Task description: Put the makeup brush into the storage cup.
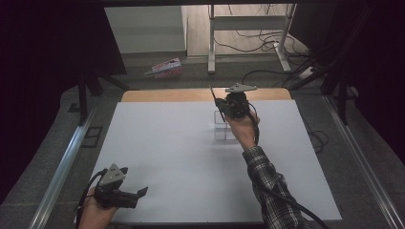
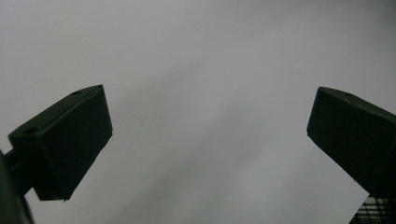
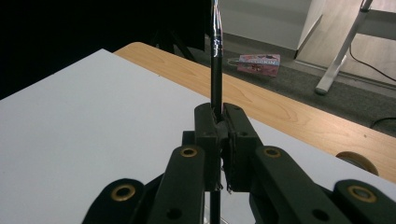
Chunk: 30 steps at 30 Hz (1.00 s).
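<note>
A: Your pen (image 3: 216, 60) stands nearly upright, clenched between the jaws of your right gripper (image 3: 219, 140), raised above the clear holder (image 1: 220, 128) on the white table (image 1: 157, 157).

B: And your left gripper (image 1: 136, 194)?

A: Released, jaws wide apart with nothing between them, resting at the table's near left corner, well apart from the pen.

B: What could go wrong for you here?

A: The grip is low on a thin, smooth shaft; tilt your wrist and the pen may pivot or slip. Lower it off-centre and I'd expect the tip to catch the holder's rim and topple it.
</note>
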Each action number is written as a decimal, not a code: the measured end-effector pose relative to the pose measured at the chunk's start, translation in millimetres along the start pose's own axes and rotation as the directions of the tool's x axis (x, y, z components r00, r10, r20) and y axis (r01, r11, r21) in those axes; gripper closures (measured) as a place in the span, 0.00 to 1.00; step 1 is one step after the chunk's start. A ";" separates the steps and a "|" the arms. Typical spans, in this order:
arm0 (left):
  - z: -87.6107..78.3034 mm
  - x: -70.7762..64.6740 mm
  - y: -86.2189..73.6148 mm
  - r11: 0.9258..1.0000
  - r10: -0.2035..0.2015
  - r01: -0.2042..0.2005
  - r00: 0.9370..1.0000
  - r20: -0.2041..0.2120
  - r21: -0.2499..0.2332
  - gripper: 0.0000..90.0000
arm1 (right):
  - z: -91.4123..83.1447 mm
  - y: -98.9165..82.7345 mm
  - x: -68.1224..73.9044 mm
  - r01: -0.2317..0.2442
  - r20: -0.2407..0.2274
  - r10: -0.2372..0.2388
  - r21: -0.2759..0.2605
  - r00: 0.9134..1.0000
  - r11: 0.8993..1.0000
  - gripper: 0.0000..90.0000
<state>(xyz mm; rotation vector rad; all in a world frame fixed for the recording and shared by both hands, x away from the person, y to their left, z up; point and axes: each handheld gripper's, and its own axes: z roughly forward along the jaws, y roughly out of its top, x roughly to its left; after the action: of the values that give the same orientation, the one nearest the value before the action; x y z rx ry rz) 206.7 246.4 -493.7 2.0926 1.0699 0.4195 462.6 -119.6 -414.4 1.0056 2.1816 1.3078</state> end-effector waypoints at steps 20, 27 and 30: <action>-0.2 -0.1 -0.2 1.000 -0.002 0.002 1.000 0.001 -0.002 0.01 | 11.5 -18.8 -5.1 -0.017 0.004 0.017 0.021 1.000 1.000 0.95; 0.0 -0.2 -0.2 1.000 -0.002 0.002 1.000 0.002 -0.001 0.01 | 13.7 -27.6 -6.3 -0.026 0.001 0.026 0.030 1.000 0.999 0.95; 0.1 -0.4 -0.1 1.000 -0.002 0.002 1.000 0.002 -0.001 0.01 | 14.1 -30.6 -6.8 -0.029 0.001 0.029 0.034 1.000 0.999 0.95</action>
<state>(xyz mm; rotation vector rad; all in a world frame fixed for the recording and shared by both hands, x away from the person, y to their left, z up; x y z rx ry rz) 206.4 246.2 -493.8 2.0907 1.0705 0.4162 464.8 -125.7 -448.2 1.0540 2.2031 1.2870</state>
